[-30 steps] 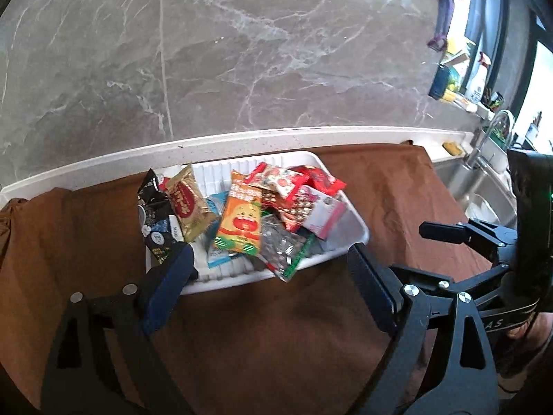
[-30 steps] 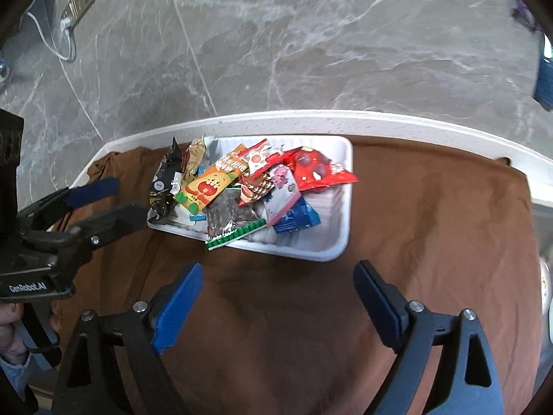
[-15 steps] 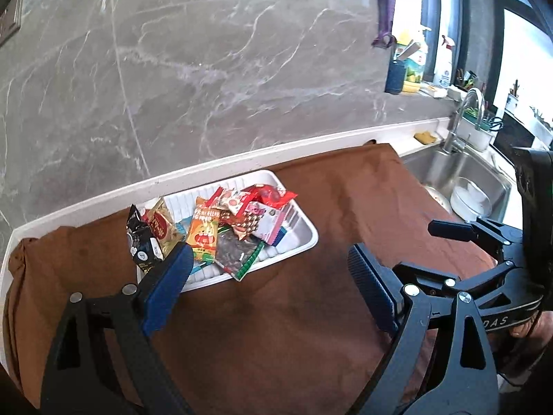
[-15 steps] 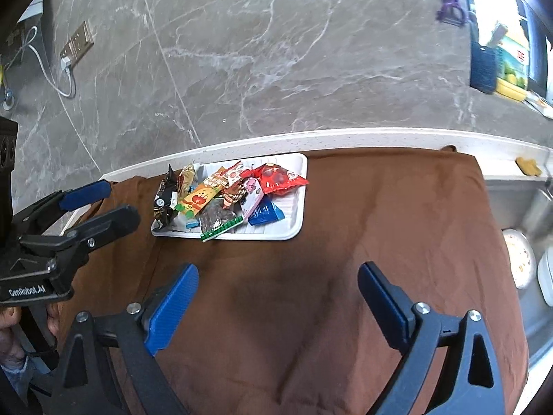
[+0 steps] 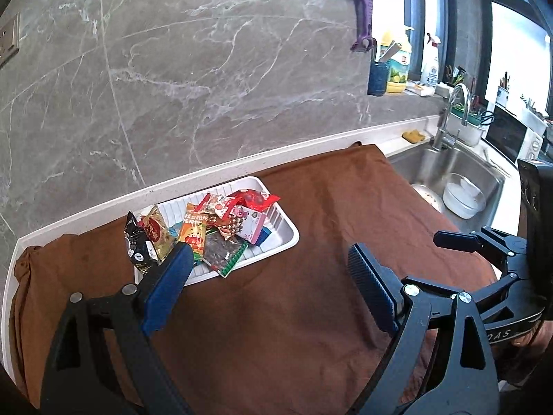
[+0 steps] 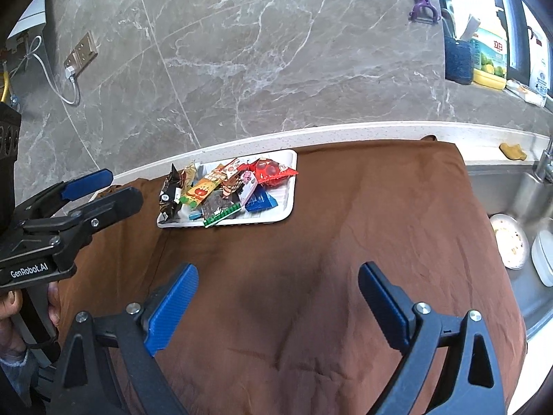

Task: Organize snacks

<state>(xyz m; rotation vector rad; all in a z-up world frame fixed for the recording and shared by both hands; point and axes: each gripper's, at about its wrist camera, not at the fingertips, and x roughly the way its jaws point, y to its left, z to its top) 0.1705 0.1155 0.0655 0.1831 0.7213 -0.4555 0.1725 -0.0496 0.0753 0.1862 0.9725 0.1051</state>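
Both grippers (image 5: pixel 266 276) (image 6: pixel 276 297) wide open, seemingly empty.

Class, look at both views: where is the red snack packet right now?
The red packet lies in the white tray, at its far right corner, beside the pink packet; the left view shows it there too.

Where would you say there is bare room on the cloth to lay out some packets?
The cloth is bare between the tray and the sink, and in front of the tray. The tray itself is crowded with packets.
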